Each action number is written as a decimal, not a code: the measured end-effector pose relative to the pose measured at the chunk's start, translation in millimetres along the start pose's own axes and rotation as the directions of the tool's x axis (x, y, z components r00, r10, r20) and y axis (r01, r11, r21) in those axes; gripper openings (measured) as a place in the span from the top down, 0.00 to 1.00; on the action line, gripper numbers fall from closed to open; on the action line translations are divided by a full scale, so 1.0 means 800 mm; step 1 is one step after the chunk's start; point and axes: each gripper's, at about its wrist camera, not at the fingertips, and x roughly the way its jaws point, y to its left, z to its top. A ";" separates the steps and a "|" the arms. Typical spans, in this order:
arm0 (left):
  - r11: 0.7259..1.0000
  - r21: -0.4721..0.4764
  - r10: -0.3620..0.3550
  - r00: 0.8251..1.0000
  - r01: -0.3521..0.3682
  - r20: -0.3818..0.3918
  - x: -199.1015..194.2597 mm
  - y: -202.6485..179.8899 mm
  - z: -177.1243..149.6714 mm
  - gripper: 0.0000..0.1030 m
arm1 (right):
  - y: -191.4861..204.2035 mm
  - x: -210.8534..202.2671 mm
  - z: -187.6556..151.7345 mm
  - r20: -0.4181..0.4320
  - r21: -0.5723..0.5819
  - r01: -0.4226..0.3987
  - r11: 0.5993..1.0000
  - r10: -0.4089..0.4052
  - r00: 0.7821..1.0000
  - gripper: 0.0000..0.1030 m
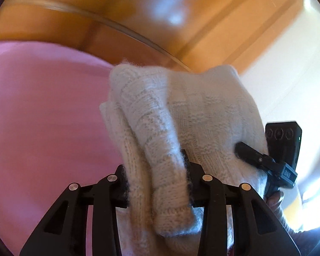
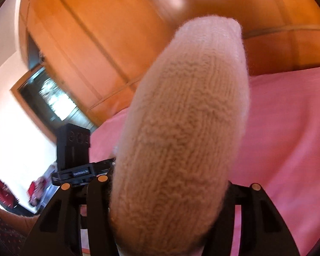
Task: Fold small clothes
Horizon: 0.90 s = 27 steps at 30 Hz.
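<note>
A white cable-knit garment hangs lifted above the pink bedspread. My left gripper is shut on a thick bunched fold of it, with knit spilling over both pads. At the right of the left wrist view, one of my right gripper's fingers presses into the same garment. In the right wrist view the knit bulges up between the jaws of my right gripper, which is shut on it and has its fingertips hidden by the fabric. The left gripper's body shows close by on the left.
The pink bedspread fills the space below both grippers. Orange-brown wooden wardrobe panels stand behind the bed. A dark framed pane sits in a white wall at the left, with red items low by the floor.
</note>
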 end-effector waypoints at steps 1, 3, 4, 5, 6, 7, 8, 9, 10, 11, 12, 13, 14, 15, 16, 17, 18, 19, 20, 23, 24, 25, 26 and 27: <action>0.999 0.035 0.014 0.999 -0.013 -0.029 0.026 -0.018 0.006 0.64 | -0.016 -0.011 -0.002 0.006 0.021 0.029 0.999 -0.029 1.000 0.48; 0.989 0.120 0.100 0.989 -0.087 -0.105 0.081 -0.049 0.010 0.64 | -0.068 -0.029 -0.014 -0.002 0.089 0.161 0.983 -0.161 0.987 0.38; 0.977 0.163 0.160 0.978 -0.138 -0.137 0.106 -0.058 0.007 0.64 | -0.089 -0.029 -0.022 -0.024 0.110 0.230 0.967 -0.228 0.973 0.35; 0.953 0.214 0.253 0.952 -0.214 -0.175 0.135 -0.066 0.002 0.64 | -0.113 -0.024 -0.035 -0.073 0.133 0.312 0.941 -0.305 0.950 0.33; 0.904 0.291 0.376 0.906 -0.314 -0.192 0.170 -0.074 -0.008 0.56 | -0.129 -0.018 -0.047 -0.118 0.151 0.371 0.916 -0.356 0.927 0.26; 0.880 0.325 0.412 0.896 -0.346 -0.164 0.181 -0.079 -0.013 0.49 | -0.151 -0.013 -0.066 -0.137 0.198 0.394 0.897 -0.373 0.918 0.22; 0.856 0.347 0.448 0.886 -0.385 -0.122 0.187 -0.085 -0.018 0.38 | -0.160 -0.019 -0.076 -0.092 0.246 0.366 0.897 -0.354 0.931 0.18; 0.841 0.350 0.474 0.874 -0.413 -0.106 0.190 -0.088 -0.019 0.36 | -0.163 -0.025 -0.083 -0.060 0.277 0.346 0.897 -0.343 0.937 0.14; 0.842 0.338 0.477 0.872 -0.419 -0.107 0.189 -0.091 -0.018 0.36 | -0.162 -0.028 -0.089 -0.040 0.290 0.351 0.890 -0.355 0.934 0.12; 0.845 0.335 0.473 0.875 -0.417 -0.105 0.185 -0.092 -0.019 0.36 | -0.159 -0.029 -0.092 -0.029 0.292 0.362 0.885 -0.370 0.928 0.10; 0.839 0.343 0.480 0.871 -0.423 -0.101 0.180 -0.094 -0.018 0.36 | -0.153 -0.030 -0.093 -0.025 0.286 0.379 0.880 -0.388 0.921 0.10; 0.826 0.357 0.493 0.866 -0.435 -0.085 0.172 -0.098 -0.020 0.37 | -0.144 -0.029 -0.093 -0.022 0.274 0.398 0.876 -0.408 0.913 0.10; 0.810 0.373 0.508 0.859 -0.453 -0.059 0.163 -0.104 -0.023 0.37 | -0.131 -0.033 -0.090 -0.008 0.244 0.451 0.859 -0.463 0.886 0.10; 0.790 0.388 0.527 0.849 -0.474 -0.034 0.159 -0.106 -0.021 0.37 | -0.110 -0.037 -0.085 0.009 0.200 0.524 0.828 -0.536 0.844 0.10; 0.758 0.408 0.555 0.832 -0.509 0.007 0.151 -0.118 -0.021 0.37 | -0.091 -0.037 -0.083 0.026 0.160 0.578 0.800 -0.588 0.808 0.10; 0.743 0.413 0.567 0.823 -0.526 0.029 0.145 -0.122 -0.020 0.37 | -0.084 -0.050 -0.078 0.055 0.121 0.628 0.768 -0.637 0.769 0.14; 0.731 0.408 0.578 0.814 -0.547 0.054 0.138 -0.127 -0.022 0.37 | -0.062 -0.057 -0.073 0.092 0.088 0.656 0.749 -0.662 0.744 0.21; 0.729 0.399 0.582 0.810 -0.556 0.066 0.134 -0.128 -0.019 0.37 | -0.052 -0.061 -0.072 0.113 0.073 0.656 0.751 -0.660 0.743 0.26; 0.731 0.388 0.582 0.810 -0.561 0.075 0.130 -0.130 -0.020 0.37 | -0.035 -0.065 -0.070 0.140 0.050 0.651 0.757 -0.651 0.746 0.34; 0.746 0.348 0.575 0.813 -0.568 0.094 0.120 -0.134 -0.028 0.37 | -0.002 -0.059 -0.078 0.152 -0.007 0.648 0.762 -0.639 0.754 0.51; 0.737 0.348 0.587 0.804 -0.580 0.096 0.123 -0.132 -0.032 0.37 | 0.001 -0.055 -0.082 0.138 -0.021 0.649 0.760 -0.641 0.755 0.53; 0.727 0.351 0.601 0.794 -0.590 0.090 0.127 -0.128 -0.035 0.37 | -0.001 -0.050 -0.091 0.111 -0.032 0.645 0.764 -0.638 0.762 0.54; 0.719 0.353 0.614 0.785 -0.599 0.082 0.127 -0.123 -0.041 0.37 | -0.002 -0.039 -0.102 0.070 -0.038 0.636 0.771 -0.633 0.771 0.55; 0.713 0.355 0.624 0.778 -0.604 0.070 0.135 -0.118 -0.043 0.37 | -0.009 -0.036 -0.111 0.040 -0.042 0.636 0.770 -0.635 0.772 0.54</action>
